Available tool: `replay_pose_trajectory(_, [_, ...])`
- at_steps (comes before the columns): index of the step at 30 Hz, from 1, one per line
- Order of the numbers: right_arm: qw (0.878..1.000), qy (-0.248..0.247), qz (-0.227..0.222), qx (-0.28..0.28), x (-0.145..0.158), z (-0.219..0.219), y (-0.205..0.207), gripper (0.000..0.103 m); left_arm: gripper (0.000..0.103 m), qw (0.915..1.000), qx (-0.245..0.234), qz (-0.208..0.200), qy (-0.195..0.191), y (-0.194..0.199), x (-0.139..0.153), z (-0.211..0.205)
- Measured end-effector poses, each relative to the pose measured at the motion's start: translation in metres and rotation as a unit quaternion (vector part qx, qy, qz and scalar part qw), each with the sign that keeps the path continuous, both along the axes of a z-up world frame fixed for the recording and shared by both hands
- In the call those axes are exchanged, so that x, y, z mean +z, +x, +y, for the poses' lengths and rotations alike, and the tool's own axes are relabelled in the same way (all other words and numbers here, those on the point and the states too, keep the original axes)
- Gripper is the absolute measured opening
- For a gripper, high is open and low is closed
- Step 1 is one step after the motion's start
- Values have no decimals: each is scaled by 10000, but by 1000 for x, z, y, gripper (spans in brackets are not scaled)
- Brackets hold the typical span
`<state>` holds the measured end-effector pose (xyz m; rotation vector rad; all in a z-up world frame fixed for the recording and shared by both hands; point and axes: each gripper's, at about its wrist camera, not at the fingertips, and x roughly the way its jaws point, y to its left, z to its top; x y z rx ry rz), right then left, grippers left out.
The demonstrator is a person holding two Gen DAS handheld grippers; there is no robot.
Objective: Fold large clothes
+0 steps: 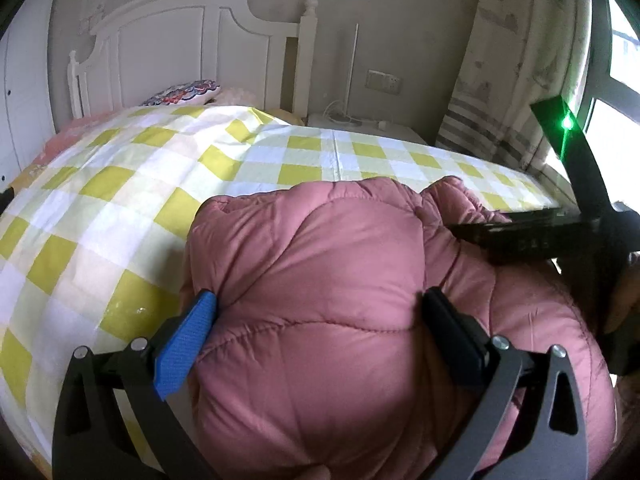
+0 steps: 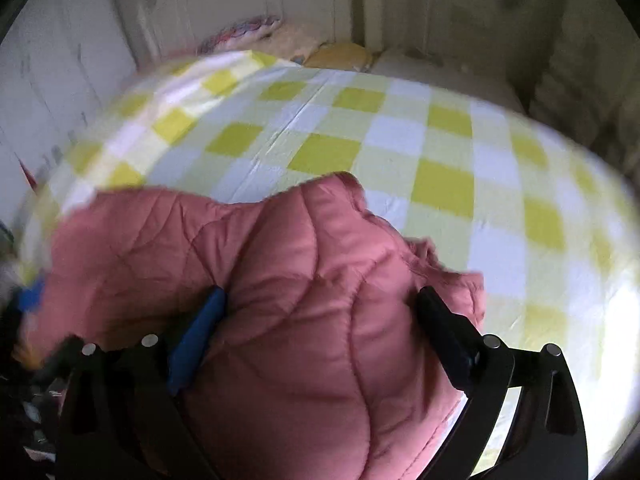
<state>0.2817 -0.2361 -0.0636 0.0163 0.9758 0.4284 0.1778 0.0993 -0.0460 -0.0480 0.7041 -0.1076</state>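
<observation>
A puffy pink quilted jacket lies bunched on the bed at the near edge. My left gripper stands wide, and a thick bulge of the jacket fills the gap between its blue pad and black pad. In the blurred right wrist view the same jacket swells between the wide-set fingers of my right gripper. The fabric touches both pads, but neither gripper pinches it. The jacket's lower part is hidden under the tools.
The bed's yellow-and-white checked sheet spreads to the left and beyond the jacket. A white headboard and a patterned pillow are at the far end. The right tool's black body with its green light rises at the right, by a curtain.
</observation>
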Motion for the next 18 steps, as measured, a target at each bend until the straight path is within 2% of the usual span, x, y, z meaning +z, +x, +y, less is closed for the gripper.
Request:
replay_pose_trajectory(2, [9992,371,-87,-112,7,-14,-15,94,101,10000,17,-6,-3,-1,0,1])
replay_pose_trajectory(5, [9969,768,-106,-152,9,-40,-52,96,101,9996,-66,44,-259,-6,5,12])
replay_pose_trajectory(7, [9944,1050,13,-116,4,-54,-73,96,101,9977,-86,141,-652,-12,7,30])
replay_pose_trajectory(8, [9910,1328,187,-53,-3,-64,-85,97,101,9944,-73,300,-1011,-14,4,44])
replay_pose_trajectory(10, [9832,1769,457,-20,-11,-75,-103,97,101,9830,-104,566,-1746,-17,-6,69])
replay_pose_trajectory(11, [9753,2106,666,57,-19,-80,-113,97,101,9748,-183,715,-2106,-17,-13,80])
replay_pose_trajectory(12, [9688,2327,835,167,-24,-82,-119,97,101,9626,-341,882,-2538,-18,-23,91])
replay_pose_trajectory(13, [9608,2555,1030,314,-30,-82,-125,97,101,9550,-436,969,-2770,-19,-30,97])
replay_pose_trajectory(16, [9481,2879,1225,559,-41,-76,-135,97,101,9371,-738,1166,-3207,-20,-44,104])
replay_pose_trajectory(18, [9423,3000,1338,640,-47,-68,-135,99,101,9326,-922,1258,-3255,-19,-47,100])
